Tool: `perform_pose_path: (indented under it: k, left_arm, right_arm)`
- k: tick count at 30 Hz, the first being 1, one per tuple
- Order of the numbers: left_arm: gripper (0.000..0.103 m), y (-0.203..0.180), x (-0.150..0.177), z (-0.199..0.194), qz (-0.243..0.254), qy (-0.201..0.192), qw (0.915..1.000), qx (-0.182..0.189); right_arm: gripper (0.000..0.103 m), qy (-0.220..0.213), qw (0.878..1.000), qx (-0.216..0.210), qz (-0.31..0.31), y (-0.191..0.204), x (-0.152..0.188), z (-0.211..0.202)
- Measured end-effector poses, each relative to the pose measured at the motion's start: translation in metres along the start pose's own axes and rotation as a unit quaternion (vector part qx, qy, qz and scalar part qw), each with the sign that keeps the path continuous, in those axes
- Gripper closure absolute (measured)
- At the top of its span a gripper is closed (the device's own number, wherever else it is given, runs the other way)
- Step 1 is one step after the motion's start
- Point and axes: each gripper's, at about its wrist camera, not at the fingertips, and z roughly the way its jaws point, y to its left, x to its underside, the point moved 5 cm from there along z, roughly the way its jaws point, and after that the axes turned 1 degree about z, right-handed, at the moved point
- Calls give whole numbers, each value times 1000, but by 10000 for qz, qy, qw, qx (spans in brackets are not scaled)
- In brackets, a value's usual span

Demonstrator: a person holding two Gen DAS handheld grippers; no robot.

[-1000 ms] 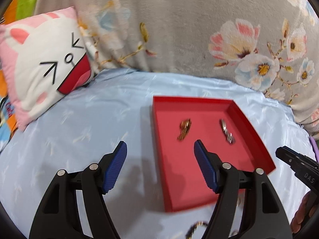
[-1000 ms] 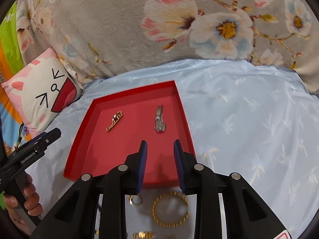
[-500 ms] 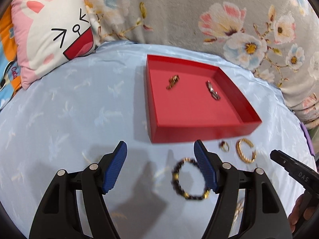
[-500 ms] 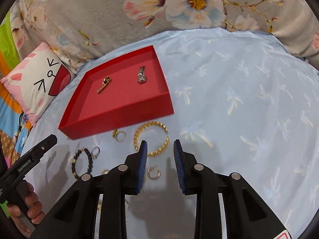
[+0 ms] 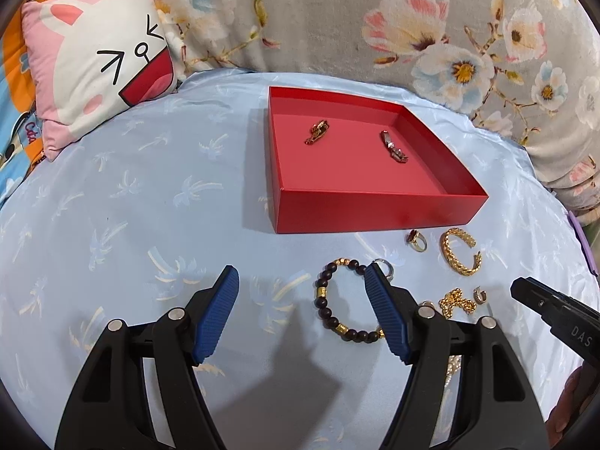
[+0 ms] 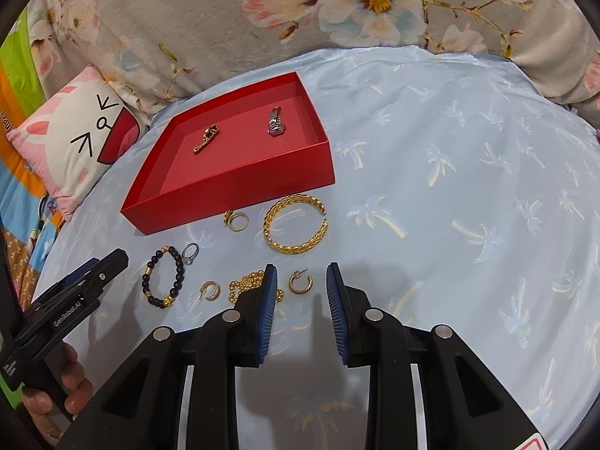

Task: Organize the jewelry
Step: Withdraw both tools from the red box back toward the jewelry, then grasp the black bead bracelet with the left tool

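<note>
A red tray [image 5: 378, 221] [image 6: 240, 191] lies on the blue sheet and holds a gold piece [image 5: 317, 131] [image 6: 206, 138] and a silver piece [image 5: 393, 147] [image 6: 276, 122]. In front of it lie a gold bangle [image 6: 296, 228] [image 5: 460, 251], a gold ring [image 6: 235, 220] [image 5: 415, 240], a dark bead bracelet [image 5: 339, 302] [image 6: 165, 276], a silver ring [image 6: 190, 254], two gold hoop earrings [image 6: 300, 282], and a gold chain [image 6: 245, 284]. My left gripper [image 5: 302, 313] is open above the sheet, left of the bracelet. My right gripper [image 6: 300, 302] is open and empty, just behind one hoop earring.
A pink-and-white cat cushion [image 5: 97, 60] [image 6: 75, 146] lies at the back left. A grey floral blanket [image 5: 375, 18] [image 6: 300, 11] is bunched up behind the tray. The blue palm-print sheet [image 6: 468, 187] stretches to the right.
Both grippers have pulled back from the tray toward me, so the loose jewelry in front of it has come into view. The right gripper's jaws have opened wider.
</note>
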Motion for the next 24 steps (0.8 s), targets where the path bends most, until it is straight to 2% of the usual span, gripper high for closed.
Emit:
perform_pose_path:
  k: [13,17,22,24]
  left_arm:
    - [31,-2,14,7,12,199,9998,-7]
    - [16,-14,17,8,147,173,9997,45]
    - [17,-28,20,20,342,263,9990,-80]
    - [22,-27,20,23,301,300,9990,-97]
  right_arm:
    - [76,27,10000,40,32,-8,8,-2]
    - [76,45,10000,42,60,-11,11,-3]
    - [76,54,9999,16,109,-14,12,-4]
    - [76,54,9999,18,109,-14,11,-4]
